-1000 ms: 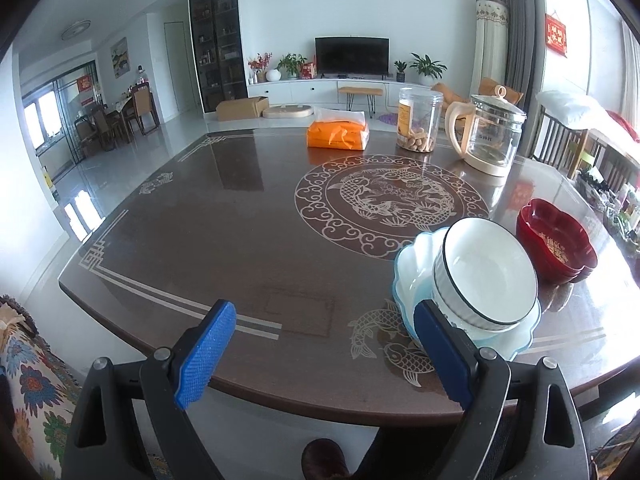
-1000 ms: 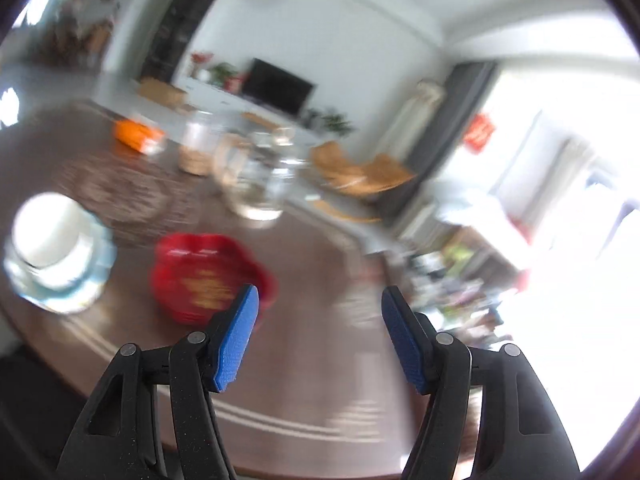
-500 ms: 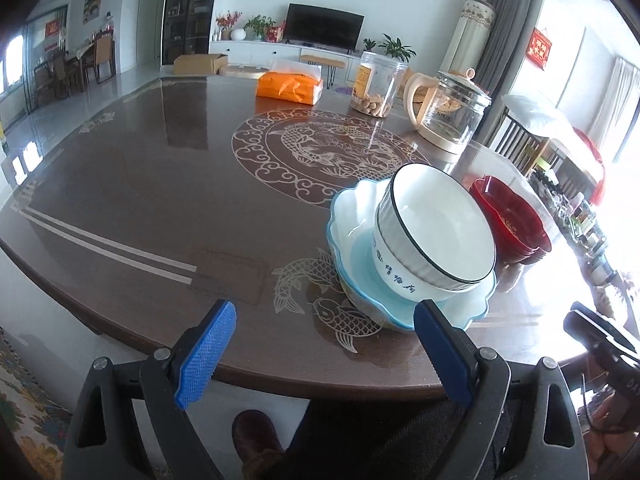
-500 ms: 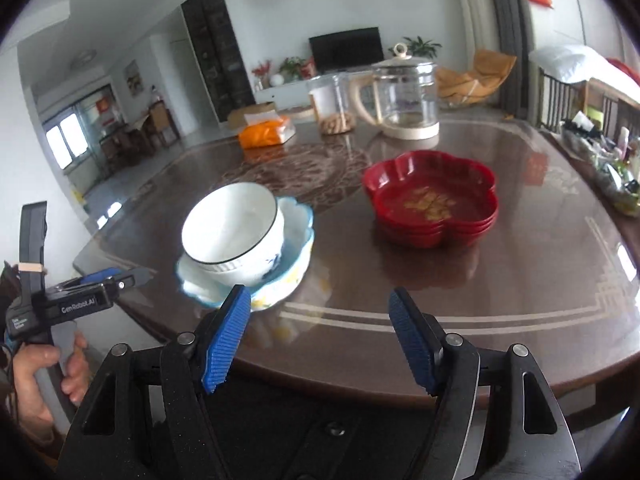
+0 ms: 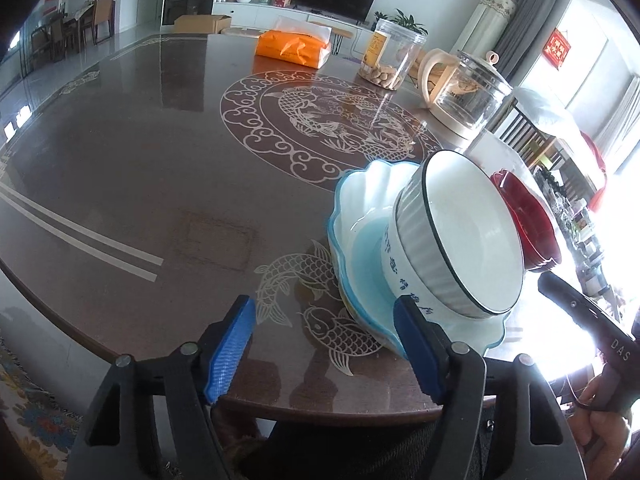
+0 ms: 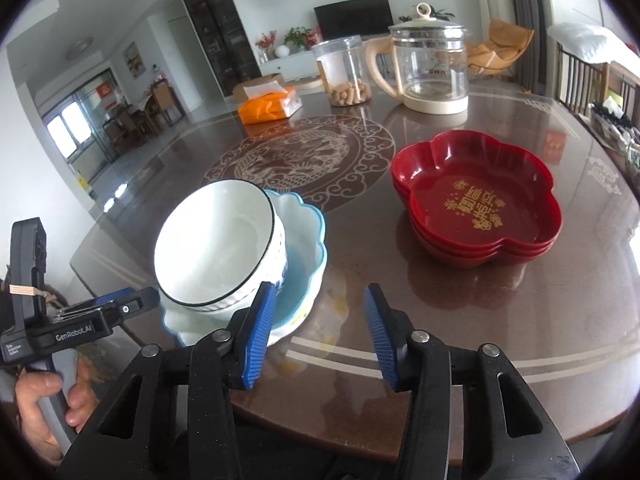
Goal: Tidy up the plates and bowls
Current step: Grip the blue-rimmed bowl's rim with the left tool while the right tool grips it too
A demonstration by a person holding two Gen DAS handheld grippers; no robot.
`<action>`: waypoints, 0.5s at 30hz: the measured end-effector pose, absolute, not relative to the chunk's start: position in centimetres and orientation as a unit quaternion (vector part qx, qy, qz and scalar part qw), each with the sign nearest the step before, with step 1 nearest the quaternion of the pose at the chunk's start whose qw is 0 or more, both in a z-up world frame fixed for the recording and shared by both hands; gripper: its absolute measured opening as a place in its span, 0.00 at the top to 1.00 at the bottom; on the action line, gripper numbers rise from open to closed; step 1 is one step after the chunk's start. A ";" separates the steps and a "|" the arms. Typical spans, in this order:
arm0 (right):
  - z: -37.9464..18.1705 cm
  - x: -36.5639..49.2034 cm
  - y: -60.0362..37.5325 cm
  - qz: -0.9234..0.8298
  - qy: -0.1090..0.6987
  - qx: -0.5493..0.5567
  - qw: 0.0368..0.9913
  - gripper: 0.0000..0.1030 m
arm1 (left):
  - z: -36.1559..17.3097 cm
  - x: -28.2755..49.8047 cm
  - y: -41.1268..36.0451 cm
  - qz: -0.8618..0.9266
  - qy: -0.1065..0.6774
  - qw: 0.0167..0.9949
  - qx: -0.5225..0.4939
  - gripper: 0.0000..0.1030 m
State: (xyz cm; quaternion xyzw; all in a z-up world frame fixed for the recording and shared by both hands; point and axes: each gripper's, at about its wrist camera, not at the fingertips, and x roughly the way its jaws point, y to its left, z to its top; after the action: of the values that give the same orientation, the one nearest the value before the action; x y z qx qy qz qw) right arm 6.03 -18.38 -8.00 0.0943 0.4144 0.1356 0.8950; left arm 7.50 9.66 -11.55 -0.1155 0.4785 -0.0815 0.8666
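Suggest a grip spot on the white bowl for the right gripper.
Probably the thin rim of the white bowl on its near right side, one finger inside and one outside. The bowl sits tilted in the blue dish, mouth leaning toward the camera, so that rim is exposed. The open right gripper already hovers just beside it; the body looks too wide to span.

White bowl (image 5: 460, 236) tilted in blue dish (image 5: 360, 248)

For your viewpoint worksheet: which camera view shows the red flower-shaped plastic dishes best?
The right wrist view: the red flower-shaped plastic dishes show whole, stacked, gold lettering visible. In the left wrist view the white ceramic bowl hides most of them.
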 end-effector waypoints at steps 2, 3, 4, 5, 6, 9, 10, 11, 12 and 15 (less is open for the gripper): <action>-8.2 6.9 -18.0 0.138 0.415 0.087 0.895 0.53 | -11.9 7.9 9.6 -0.081 0.483 0.864 -0.117 0.38; -8.3 7.3 -17.9 0.139 0.415 0.084 0.895 0.53 | -12.1 8.1 9.5 -0.082 0.486 0.862 -0.117 0.40; -8.4 7.8 -17.7 0.140 0.417 0.081 0.895 0.53 | -12.4 8.4 9.3 -0.083 0.489 0.860 -0.117 0.43; -8.7 8.3 -17.6 0.139 0.419 0.076 0.894 0.54 | -12.6 8.7 9.1 -0.083 0.492 0.859 -0.116 0.47; -9.0 8.9 -17.6 0.139 0.423 0.072 0.892 0.56 | -12.8 9.0 8.9 -0.082 0.494 0.858 -0.116 0.48; -10.5 10.5 -17.7 0.142 0.444 0.079 0.881 0.72 | -13.5 9.7 8.7 -0.081 0.496 0.856 -0.119 0.53; -10.9 11.1 -17.8 0.143 0.449 0.084 0.878 0.74 | -13.6 9.9 8.7 -0.080 0.495 0.857 -0.120 0.55; -11.2 11.4 -17.8 0.146 0.452 0.088 0.876 0.76 | -13.7 10.1 8.6 -0.080 0.494 0.857 -0.120 0.58; -11.4 11.7 -17.8 0.149 0.453 0.090 0.874 0.76 | -13.7 10.2 8.5 -0.081 0.493 0.858 -0.120 0.59; -11.7 12.1 -17.5 0.151 0.455 0.085 0.874 0.76 | -14.1 11.0 8.3 -0.089 0.491 0.858 -0.124 0.68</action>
State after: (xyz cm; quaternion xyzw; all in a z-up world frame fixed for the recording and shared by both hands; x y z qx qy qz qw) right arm 12.15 -17.54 -11.66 0.0850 0.4549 0.1505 0.8736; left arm 10.99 8.29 -14.07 -0.1242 0.4906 -0.0887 0.8579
